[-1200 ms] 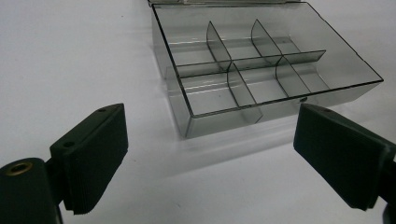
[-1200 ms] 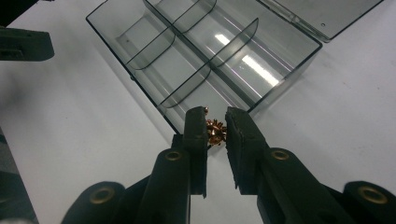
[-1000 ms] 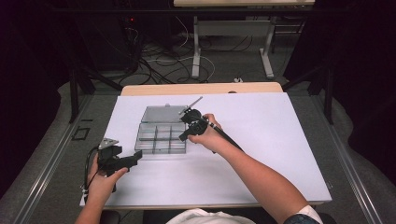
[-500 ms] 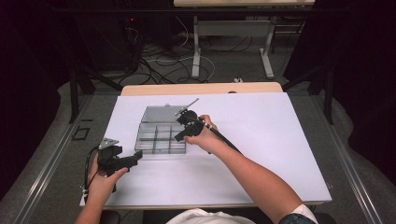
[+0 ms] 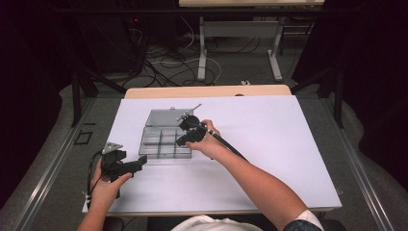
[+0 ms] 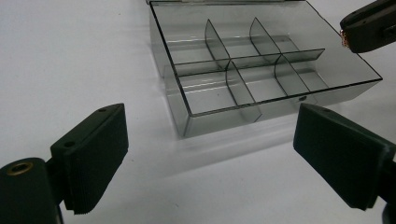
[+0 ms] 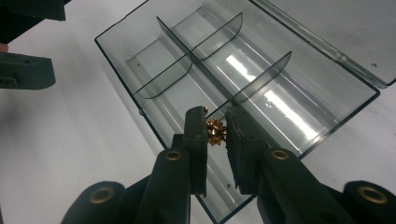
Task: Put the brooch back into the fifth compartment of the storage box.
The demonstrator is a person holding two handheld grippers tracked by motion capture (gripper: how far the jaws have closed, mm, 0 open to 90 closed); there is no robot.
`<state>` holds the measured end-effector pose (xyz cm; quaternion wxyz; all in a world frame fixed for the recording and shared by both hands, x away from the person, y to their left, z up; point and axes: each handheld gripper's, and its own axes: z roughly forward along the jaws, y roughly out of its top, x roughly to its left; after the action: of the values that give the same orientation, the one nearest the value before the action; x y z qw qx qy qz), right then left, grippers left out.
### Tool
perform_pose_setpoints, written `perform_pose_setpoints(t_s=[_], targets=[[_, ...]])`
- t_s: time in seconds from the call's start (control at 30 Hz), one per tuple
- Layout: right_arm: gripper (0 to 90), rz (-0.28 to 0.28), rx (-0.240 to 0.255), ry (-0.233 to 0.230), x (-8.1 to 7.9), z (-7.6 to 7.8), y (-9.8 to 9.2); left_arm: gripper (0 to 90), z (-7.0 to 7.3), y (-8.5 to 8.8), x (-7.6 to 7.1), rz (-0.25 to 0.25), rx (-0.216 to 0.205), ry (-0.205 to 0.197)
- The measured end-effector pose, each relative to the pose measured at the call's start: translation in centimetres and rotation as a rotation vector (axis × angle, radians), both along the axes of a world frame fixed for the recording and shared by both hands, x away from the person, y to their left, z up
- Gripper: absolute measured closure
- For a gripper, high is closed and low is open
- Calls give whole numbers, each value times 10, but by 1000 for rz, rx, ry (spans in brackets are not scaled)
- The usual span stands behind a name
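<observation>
A: While the gear (image 7: 215,131) sits pinched between the right gripper's (image 7: 216,122) pads, it hangs above the near edge of the box (image 7: 261,100), over a front compartment. Only its brass rim shows; grip looks thin.

B: Risk noted: the gear is small and toothed, held by its edges. If the jaws part before it is low enough, I judge it could bounce off a divider (image 7: 175,46) or drop into the wrong cell.

A: Agreed. It could also roll out past the front wall onto the table (image 5: 269,139), since the gripper hovers right at that wall.

B: Left gripper (image 6: 210,154)?

A: Jaws wide apart, nothing between them, resting on the table near the box's front-left corner, not touching it. Box is unbraced.

B: Then a nudge from the right gripper against the wall may slide the light box. The lid (image 5: 163,117) lies flat open behind, so it is no obstacle.

A: Compartments look empty.
</observation>
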<state>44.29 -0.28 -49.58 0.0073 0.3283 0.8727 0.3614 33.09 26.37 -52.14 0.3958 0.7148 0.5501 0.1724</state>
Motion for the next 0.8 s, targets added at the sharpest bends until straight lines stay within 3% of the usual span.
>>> perform_pose_setpoints(t_s=[0.07, 0.8], targets=[[791, 33, -31, 4, 1, 1, 0, 102, 0, 0, 0, 0, -4, 8], [791, 53, 11, -50, 0, -15, 20, 102, 1, 2, 0, -5, -1, 1]])
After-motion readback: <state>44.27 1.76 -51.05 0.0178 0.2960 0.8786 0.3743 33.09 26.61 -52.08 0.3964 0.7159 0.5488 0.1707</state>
